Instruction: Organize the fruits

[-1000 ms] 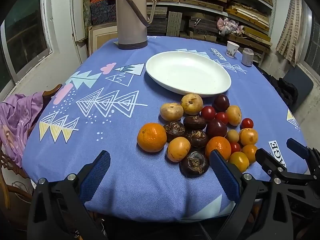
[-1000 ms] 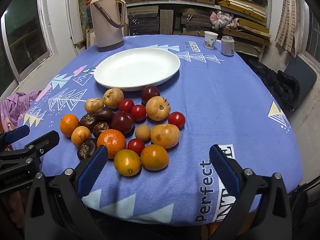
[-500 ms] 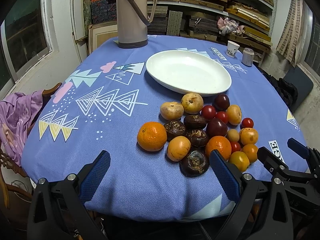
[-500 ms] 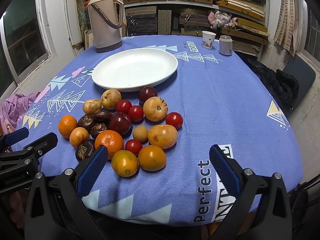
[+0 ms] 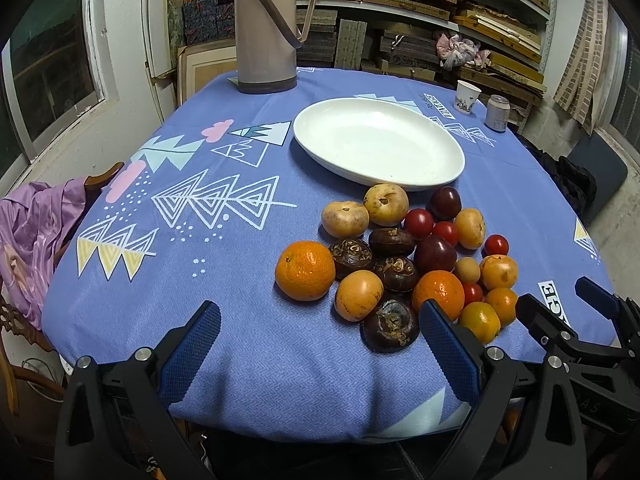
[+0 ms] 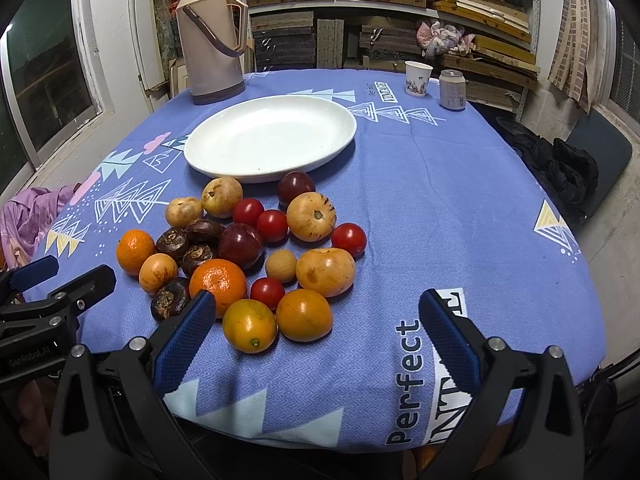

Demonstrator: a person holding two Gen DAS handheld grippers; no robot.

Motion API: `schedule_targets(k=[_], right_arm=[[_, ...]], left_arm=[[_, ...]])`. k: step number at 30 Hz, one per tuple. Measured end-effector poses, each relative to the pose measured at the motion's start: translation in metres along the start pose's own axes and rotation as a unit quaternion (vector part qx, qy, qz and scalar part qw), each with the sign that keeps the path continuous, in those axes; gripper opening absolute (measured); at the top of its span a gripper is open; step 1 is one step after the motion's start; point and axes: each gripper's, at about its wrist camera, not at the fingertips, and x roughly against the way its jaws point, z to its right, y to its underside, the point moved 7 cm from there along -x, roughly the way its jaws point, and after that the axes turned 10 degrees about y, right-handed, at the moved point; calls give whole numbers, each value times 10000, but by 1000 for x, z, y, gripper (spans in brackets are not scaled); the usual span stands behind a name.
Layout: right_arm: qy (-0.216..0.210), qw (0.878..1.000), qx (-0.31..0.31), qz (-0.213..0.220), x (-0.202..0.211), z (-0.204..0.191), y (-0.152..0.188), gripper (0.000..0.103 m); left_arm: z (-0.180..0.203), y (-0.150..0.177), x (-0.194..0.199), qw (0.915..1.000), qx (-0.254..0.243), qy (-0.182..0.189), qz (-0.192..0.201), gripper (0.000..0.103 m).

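Note:
A heap of several fruits [image 5: 404, 256] lies on the blue tablecloth: oranges, yellow-brown fruits, dark water chestnuts, plums and cherry tomatoes. It also shows in the right wrist view [image 6: 256, 248]. An empty white oval plate [image 5: 378, 144] [image 6: 272, 136] sits just behind the heap. My left gripper [image 5: 320, 344] is open and empty near the table's front edge, left of the heap. My right gripper [image 6: 314, 332] is open and empty at the front edge, its left finger [image 6: 186, 336] beside an orange [image 6: 218, 282].
A tall beige thermos [image 5: 266, 24] stands at the back left. A paper cup [image 6: 416, 78] and a can [image 6: 452, 90] stand at the back right. Purple cloth on a chair [image 5: 28, 236] lies left of the table. Shelves fill the back wall.
Both grippers have crept slightly forward toward the fruit. Both stay open; the fruits have not moved.

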Motion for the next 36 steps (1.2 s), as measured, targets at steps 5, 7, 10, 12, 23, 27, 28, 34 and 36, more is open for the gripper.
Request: schedule_targets(k=[5,7,10,12,23,27,28,34,36], right_arm=[[-4,10000,3,1,0,0,0,99],[-4,10000,5,-7,-1,0,0,99],[-6,10000,8,-8,-1,1,1,99],[-4,10000,9,-14,-1,1,1,99],[-7,10000,10,-14,-2,1,1,99],[-5,10000,8,-17,-2,1,0,99],[-8,10000,7,-17,-2,1,0,99],[-9,10000,12,-23,-3,1,1,99],[-10,10000,11,-27,-3,1,1,99]], left_arm=[[0,1,0,10000,3,6,1,100],[0,0,0,10000,5,1,-5,100],[0,0,0,10000,2,2,-5,100],[0,0,0,10000,4,0,-6,100],[0,1,-1,10000,12,5,-9,100],[0,1,-1,10000,9,7,-11,100],[0,1,-1,10000,10,6,-14,100],[0,2,-1,10000,15,7,-14,100],[0,2,-1,10000,15,9,-18,100]])
